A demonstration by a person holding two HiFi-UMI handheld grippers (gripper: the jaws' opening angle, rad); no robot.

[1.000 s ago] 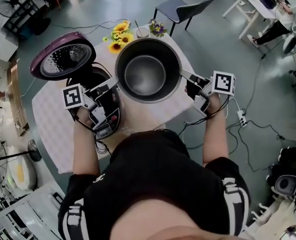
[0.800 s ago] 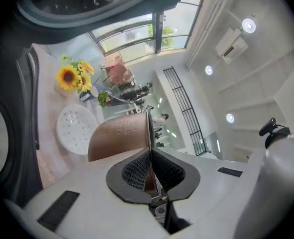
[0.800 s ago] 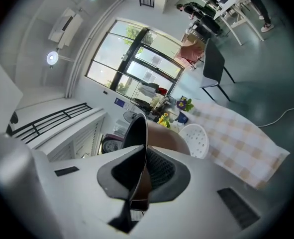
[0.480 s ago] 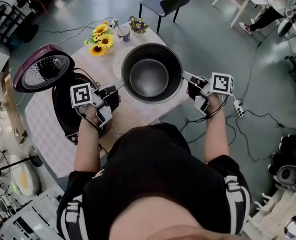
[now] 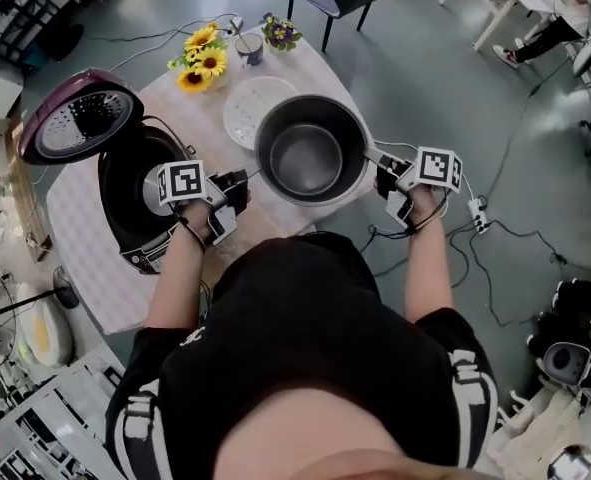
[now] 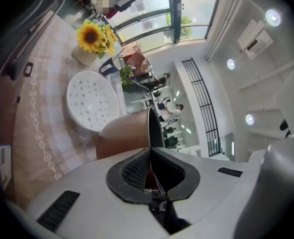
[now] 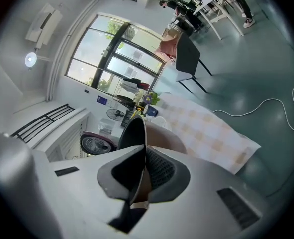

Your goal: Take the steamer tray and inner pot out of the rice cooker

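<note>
The inner pot [image 5: 310,153], lifted clear of the rice cooker [image 5: 135,198], sits at the centre of the head view, over the right-hand part of the table [image 5: 90,268]. It is carried by its thin rim alone. The left gripper [image 5: 252,177] pinches the rim on the pot's left side and the right gripper [image 5: 370,156] pinches the opposite side. Both pairs of jaws are squeezed nearly together on the metal edge. Whether the base touches the cloth cannot be told.

The steamer tray [image 5: 247,110] is already out, lying flat on the table just beside the pot, toward the upper left. The cooker stands at the left with its lid [image 5: 75,120] open and its well empty. Sunflowers [image 5: 203,63] and a cup [image 5: 248,48] stand at the table's far end.

The risks look plain enough. With only a narrow lip in each pinch, one hand dropping below the other could tip the pot or let the rim slide out. The pot's right side also hangs near the table edge, so setting it down there could leave it part-way off. Drifting to the upper left could knock the tray.
</note>
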